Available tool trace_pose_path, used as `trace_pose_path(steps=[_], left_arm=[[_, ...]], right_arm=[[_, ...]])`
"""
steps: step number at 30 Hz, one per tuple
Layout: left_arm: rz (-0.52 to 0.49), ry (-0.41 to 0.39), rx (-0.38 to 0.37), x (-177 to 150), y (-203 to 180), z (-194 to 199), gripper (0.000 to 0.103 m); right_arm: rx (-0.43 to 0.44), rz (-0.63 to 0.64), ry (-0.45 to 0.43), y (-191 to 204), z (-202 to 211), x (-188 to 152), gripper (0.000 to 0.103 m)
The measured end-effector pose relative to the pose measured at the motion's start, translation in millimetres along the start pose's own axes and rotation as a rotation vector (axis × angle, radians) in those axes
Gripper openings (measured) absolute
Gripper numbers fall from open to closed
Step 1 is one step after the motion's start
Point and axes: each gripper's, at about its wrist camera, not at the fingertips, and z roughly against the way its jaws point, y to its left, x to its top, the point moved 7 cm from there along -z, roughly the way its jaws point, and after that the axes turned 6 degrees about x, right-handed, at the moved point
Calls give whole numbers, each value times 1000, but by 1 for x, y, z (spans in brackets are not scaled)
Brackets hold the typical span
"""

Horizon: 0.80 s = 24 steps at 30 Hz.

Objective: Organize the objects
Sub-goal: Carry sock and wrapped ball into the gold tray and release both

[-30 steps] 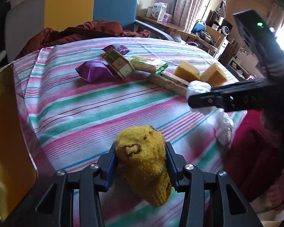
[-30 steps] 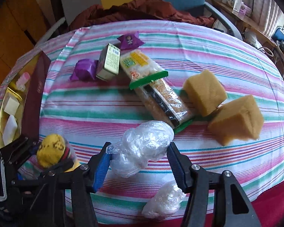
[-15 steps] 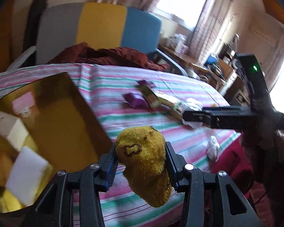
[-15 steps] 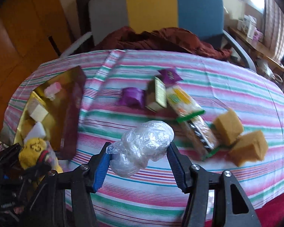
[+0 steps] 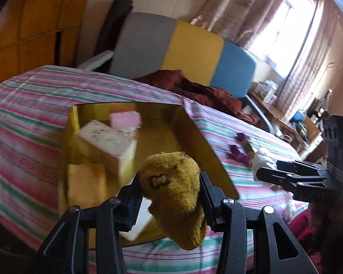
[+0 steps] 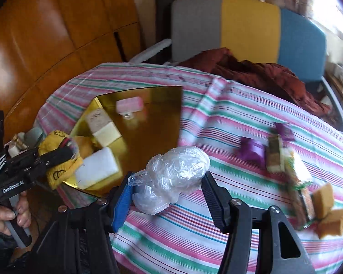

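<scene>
Above the counter's (image 6: 217, 118) left edge, left tongs (image 5: 170, 188) grip a sock (image 5: 173, 187) over the gold box (image 5: 162, 123); right tongs (image 6: 169, 187) grip a plastic bag (image 6: 173, 173).

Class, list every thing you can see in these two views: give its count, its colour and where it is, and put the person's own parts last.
Sock: one, yellow, between the left tongs.
Plastic bag: one, clear, crumpled, between the right tongs.
Box: one, gold, open, on the table's left.
Blocks in the box: pink, cream, white.
Sponges: two, tan, far right.
Snack packets: purple, mid-table; blurred green-edged ones beside them.
Tablecloth: one, pink, green, white stripes.
Chair: one, grey, yellow, blue, behind the table.
Cloth: one, rust red, on the chair.
Left tongs: black, shut on the sock.
Right tongs: black, blue pad, shut on the bag.
Hand: one, gripping the left handle.
</scene>
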Motion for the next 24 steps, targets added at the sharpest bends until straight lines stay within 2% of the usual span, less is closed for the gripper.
trace_pose_path(steps=[8,9,11,12,13,17,20,24], left_arm=[[34,1,78,-2,42,4,47],[30,5,86,-2,45,3,49],[31,3,117,-2,52,2,62],[38,-2,128,-2,55,2,73],[48,-11,143,-1,59,4,76],[66,-19,174,0,69,5,79],[72,-18,188,0,72,6,79],[79,-36,187,2,66,11,86]], right_arm=[[49,57,43,35,-30,6,59],[53,59,46,36,-33,7,59],[56,62,49,39,-40,12,60],[58,61,46,40,-42,14,62],[62,54,41,41,-45,17,63],[44,21,45,38,-56,20,69],[38,10,65,35,-62,11,81],[31,-34,68,26,-62,-2,83]])
